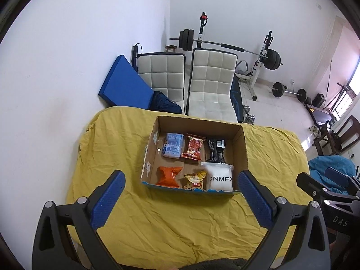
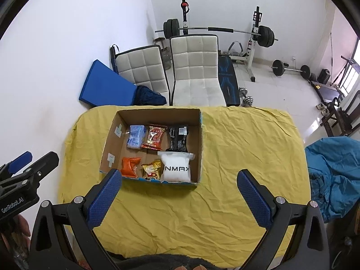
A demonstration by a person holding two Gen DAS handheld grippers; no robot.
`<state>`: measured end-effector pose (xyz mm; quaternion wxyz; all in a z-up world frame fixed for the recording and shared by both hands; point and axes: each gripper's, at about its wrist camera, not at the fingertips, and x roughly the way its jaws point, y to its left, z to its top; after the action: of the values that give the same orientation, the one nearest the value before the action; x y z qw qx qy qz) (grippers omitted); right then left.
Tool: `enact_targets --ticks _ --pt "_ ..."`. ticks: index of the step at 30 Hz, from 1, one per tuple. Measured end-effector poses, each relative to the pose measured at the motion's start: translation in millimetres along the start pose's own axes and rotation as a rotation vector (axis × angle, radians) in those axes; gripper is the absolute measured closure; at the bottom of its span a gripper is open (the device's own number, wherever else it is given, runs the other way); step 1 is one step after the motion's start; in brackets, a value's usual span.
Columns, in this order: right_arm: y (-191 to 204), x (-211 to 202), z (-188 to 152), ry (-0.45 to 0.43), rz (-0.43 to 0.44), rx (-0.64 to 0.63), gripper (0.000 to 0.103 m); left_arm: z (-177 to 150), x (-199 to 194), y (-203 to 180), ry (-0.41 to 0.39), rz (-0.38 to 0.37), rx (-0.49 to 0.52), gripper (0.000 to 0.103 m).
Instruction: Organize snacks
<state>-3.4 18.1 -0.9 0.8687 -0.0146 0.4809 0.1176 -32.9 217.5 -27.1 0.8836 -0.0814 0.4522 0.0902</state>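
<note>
An open cardboard box (image 1: pixel 240 150) (image 2: pixel 198 146) sits on a table under a yellow cloth (image 1: pixel 180 220) (image 2: pixel 247 146). Inside lie two rows of snacks: a pale blue pack (image 1: pixel 172 145) (image 2: pixel 135 137), a red pack (image 1: pixel 194 146) (image 2: pixel 154 137) and a black pack (image 1: pixel 215 149) (image 2: pixel 178 138) at the back; an orange pack (image 1: pixel 168 175) (image 2: pixel 130 167), a gold pack (image 1: pixel 195 179) (image 2: pixel 152 168) and a white bag (image 1: pixel 220 176) (image 2: pixel 176 166) in front. My left gripper (image 1: pixel 181 180) and right gripper (image 2: pixel 180 178) hover above the box's near side, both open and empty.
Two white padded chairs (image 1: pixel 211 83) (image 2: pixel 195 67) stand behind the table, with a blue mat (image 1: pixel 122 83) against the wall. A barbell rack (image 2: pixel 254 36) and dumbbells fill the floor beyond. A blue fabric heap (image 2: pixel 333 175) lies at the right.
</note>
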Motion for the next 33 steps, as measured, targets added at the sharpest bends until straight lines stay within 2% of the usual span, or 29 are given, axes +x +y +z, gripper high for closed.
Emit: enact_targets --ticks 33 --pt "2.0 -8.1 -10.7 -0.003 -0.049 -0.030 0.000 -9.1 -7.4 0.0 0.016 0.019 0.011 0.000"
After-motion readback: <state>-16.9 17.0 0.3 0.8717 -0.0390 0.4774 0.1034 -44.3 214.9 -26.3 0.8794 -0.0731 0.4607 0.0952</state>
